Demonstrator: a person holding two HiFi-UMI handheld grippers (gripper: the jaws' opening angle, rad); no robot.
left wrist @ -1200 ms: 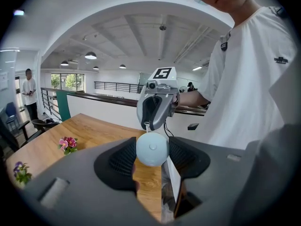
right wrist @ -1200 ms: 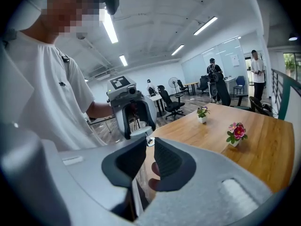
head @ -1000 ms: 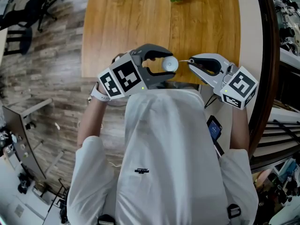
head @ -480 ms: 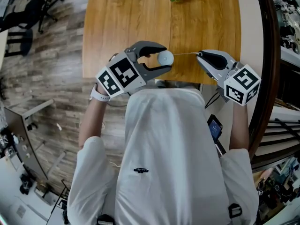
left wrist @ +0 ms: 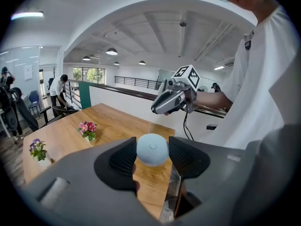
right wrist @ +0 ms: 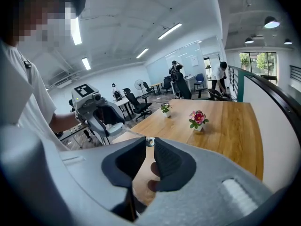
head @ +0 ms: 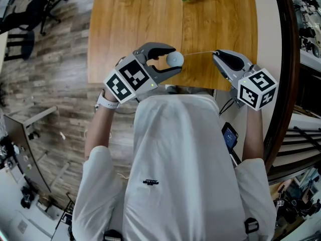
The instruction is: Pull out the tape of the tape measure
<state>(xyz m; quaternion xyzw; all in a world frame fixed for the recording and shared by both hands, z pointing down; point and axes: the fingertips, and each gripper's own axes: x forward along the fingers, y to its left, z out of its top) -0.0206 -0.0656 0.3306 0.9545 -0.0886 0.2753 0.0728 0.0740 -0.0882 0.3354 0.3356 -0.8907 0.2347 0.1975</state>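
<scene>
- The left tool [head: 173, 59] is clamped on the tape measure [left wrist: 152, 149], with a pad pressing the round case from each side. I judge that this steadies the case as an anchor for the pull.
- The right tool [right wrist: 148, 149] is nearly closed and pinches the end of the tape [head: 198, 53], probably so it can draw the tape sideways.
- The tape runs thin and taut between the two tools, which are held apart.
- Both tools hang over the near edge of the desk [head: 150, 24], and the case is clear of it.

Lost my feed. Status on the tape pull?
Left claw clamps tape measure. Right claw pinches tape, taut between them. Nothing in the way.
</scene>
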